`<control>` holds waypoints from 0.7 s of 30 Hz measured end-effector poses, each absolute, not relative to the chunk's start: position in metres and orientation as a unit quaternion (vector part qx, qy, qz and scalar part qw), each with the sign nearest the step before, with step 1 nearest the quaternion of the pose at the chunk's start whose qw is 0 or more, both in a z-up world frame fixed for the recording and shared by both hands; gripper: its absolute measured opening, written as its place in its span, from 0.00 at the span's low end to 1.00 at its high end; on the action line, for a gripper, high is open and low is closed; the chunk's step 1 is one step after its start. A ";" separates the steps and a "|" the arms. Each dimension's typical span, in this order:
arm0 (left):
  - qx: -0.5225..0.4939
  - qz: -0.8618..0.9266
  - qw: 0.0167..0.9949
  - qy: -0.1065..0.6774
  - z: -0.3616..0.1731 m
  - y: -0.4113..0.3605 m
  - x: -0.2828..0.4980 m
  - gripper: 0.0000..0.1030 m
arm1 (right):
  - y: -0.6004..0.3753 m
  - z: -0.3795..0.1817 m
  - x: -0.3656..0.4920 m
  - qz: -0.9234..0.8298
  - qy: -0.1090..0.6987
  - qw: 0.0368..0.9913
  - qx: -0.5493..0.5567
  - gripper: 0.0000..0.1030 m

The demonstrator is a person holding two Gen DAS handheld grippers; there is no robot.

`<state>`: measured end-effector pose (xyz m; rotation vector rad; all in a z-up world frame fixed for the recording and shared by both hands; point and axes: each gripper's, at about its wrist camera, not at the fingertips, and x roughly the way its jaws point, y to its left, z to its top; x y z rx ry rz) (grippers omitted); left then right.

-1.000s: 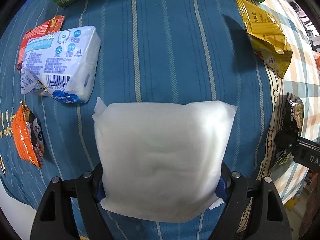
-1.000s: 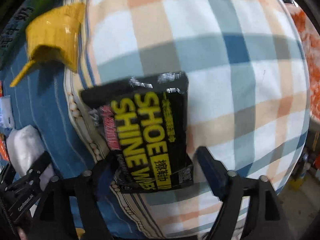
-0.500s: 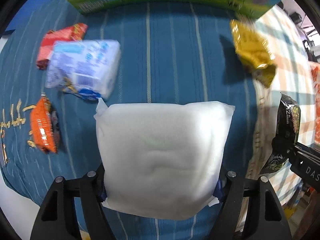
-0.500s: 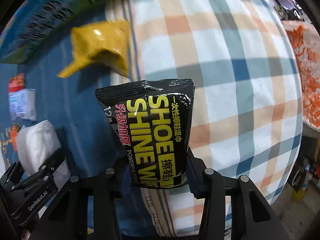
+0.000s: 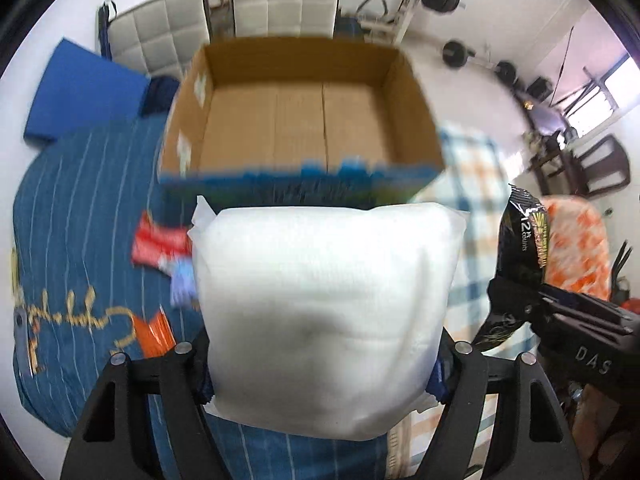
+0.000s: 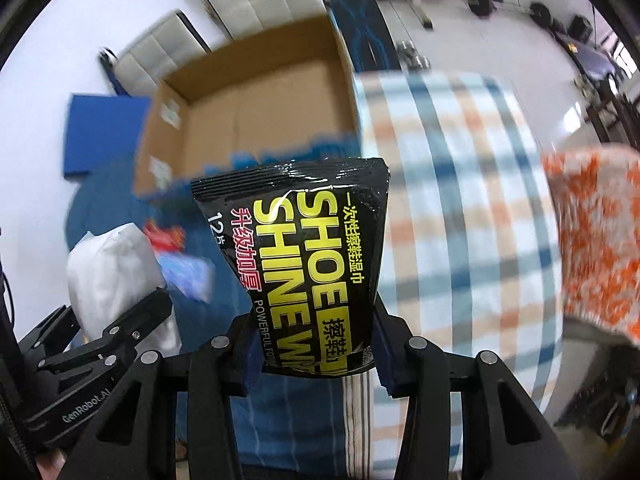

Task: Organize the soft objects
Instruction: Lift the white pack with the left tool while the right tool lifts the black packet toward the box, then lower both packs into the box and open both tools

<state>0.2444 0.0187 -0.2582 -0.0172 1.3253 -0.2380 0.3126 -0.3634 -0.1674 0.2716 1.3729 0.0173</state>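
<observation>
Fingers of left gripper [image 5: 320, 376] squeeze puffy white pack [image 5: 326, 312]; right gripper [image 6: 316, 354] clamps glossy black wipes pouch [image 6: 310, 268].

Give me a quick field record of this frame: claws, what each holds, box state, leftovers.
left claw: shut on white pack
right claw: shut on black wipes pack
box: open, cardboard, nothing visible inside
blue cloth: red packet and orange packet lying on it
checked cloth: beside the blue cloth

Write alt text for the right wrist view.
The right gripper clamps a black shoe shine wipes pack above a blue striped cloth. Beyond sits an open, empty cardboard box; at left, the left gripper holds a white pack.
</observation>
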 end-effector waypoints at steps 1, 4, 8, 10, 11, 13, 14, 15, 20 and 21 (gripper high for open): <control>-0.012 -0.115 0.785 0.608 -0.247 0.018 0.253 0.72 | -0.362 -0.160 0.322 0.011 0.624 0.772 0.121 0.46; -0.008 -0.121 0.796 0.592 -0.224 0.013 0.288 0.72 | -0.358 -0.135 0.356 0.016 0.604 0.788 0.119 0.46; -0.004 -0.126 0.799 0.588 -0.219 0.008 0.335 0.72 | -0.353 -0.128 0.397 0.013 0.588 0.803 0.098 0.46; -0.011 -0.132 0.790 0.598 -0.234 0.014 0.364 0.72 | -0.351 -0.127 0.419 0.006 0.589 0.803 0.093 0.46; -0.019 -0.130 0.787 0.602 -0.240 0.016 0.374 0.72 | -0.351 -0.135 0.431 0.007 0.593 0.800 0.094 0.46; -0.029 -0.129 0.776 0.616 -0.255 0.014 0.397 0.72 | -0.346 -0.156 0.454 0.006 0.604 0.791 0.097 0.46; -0.034 -0.130 0.771 0.622 -0.259 0.010 0.405 0.72 | -0.344 -0.166 0.466 0.009 0.609 0.788 0.092 0.46; -0.037 -0.130 0.764 0.631 -0.267 0.008 0.416 0.72 | -0.341 -0.176 0.476 0.006 0.613 0.785 0.088 0.46; -0.070 -0.134 0.722 0.675 -0.308 -0.002 0.476 0.72 | -0.325 -0.236 0.541 0.009 0.641 0.765 0.069 0.46; -0.075 -0.135 0.714 0.683 -0.316 -0.001 0.485 0.72 | -0.324 -0.245 0.550 0.008 0.645 0.762 0.068 0.46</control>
